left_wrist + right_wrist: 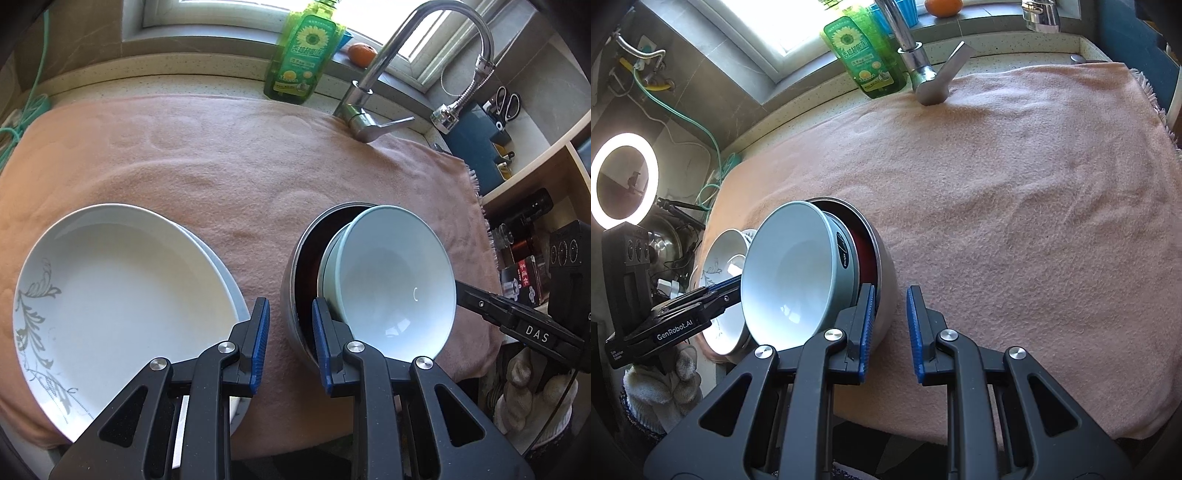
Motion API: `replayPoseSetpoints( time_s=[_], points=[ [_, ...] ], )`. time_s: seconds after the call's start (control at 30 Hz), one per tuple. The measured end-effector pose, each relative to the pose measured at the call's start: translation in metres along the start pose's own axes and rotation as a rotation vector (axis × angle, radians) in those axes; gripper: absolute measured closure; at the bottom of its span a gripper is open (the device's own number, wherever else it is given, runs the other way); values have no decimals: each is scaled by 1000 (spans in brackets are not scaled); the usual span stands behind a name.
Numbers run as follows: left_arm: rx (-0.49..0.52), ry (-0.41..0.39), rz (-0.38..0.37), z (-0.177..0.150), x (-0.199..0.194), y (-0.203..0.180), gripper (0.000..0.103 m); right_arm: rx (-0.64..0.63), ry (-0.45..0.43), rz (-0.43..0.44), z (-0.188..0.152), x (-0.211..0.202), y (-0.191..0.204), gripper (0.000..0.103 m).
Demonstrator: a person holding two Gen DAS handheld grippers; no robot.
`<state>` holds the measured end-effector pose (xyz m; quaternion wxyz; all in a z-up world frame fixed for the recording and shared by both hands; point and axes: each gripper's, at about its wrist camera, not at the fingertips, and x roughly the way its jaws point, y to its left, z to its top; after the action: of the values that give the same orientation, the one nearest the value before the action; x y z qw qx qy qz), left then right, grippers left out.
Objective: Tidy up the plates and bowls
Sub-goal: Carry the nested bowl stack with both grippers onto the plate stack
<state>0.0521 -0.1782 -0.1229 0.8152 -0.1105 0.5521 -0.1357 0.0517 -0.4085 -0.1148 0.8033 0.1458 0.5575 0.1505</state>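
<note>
The left gripper [290, 343] has its fingers narrowly parted and empty, one blue pad just at the steel pot's [291, 291] rim. The right gripper [891, 332] is the same, beside the pot's outer wall. A pale bowl [393, 280] leans tilted inside the pot. Left of the pot lie stacked white plates [122, 295]; beyond it the pink towel [240, 155] lies bare to the faucet [364, 118].

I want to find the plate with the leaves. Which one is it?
Start at the pink towel under the tap. The plate tops the white stack at its left front, beside the bowls. Only it has grey leafy vines along its rim.
</note>
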Motion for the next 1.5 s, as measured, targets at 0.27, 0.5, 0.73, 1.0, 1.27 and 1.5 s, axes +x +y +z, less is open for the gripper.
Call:
replayPoseSetpoints(
  time_s=[0.27, 0.5, 0.73, 1.0, 1.27, 1.5],
  points=[
    [24, 22, -38, 7, 0, 4, 85, 36, 3, -10, -2, 5, 3, 85],
    [-10, 60, -67, 9, 9, 14, 86, 58, 14, 2, -1, 11, 1, 85],
    [-2, 74, -82, 10, 14, 11, 92, 43, 28, 9, 1, 15, 3, 91],
    [-7, 65, -71, 10, 13, 9, 92, 23, 37, 4, 2, 16, 4, 92],
    [-16, 61, -61, 10, 13, 9, 92, 24, 40, 0, 2, 15, 6, 92],
    [-14, 49, -68, 11, 7, 6, 92, 30, 22, 0, 4, 5, 8, 92]
  ],
)
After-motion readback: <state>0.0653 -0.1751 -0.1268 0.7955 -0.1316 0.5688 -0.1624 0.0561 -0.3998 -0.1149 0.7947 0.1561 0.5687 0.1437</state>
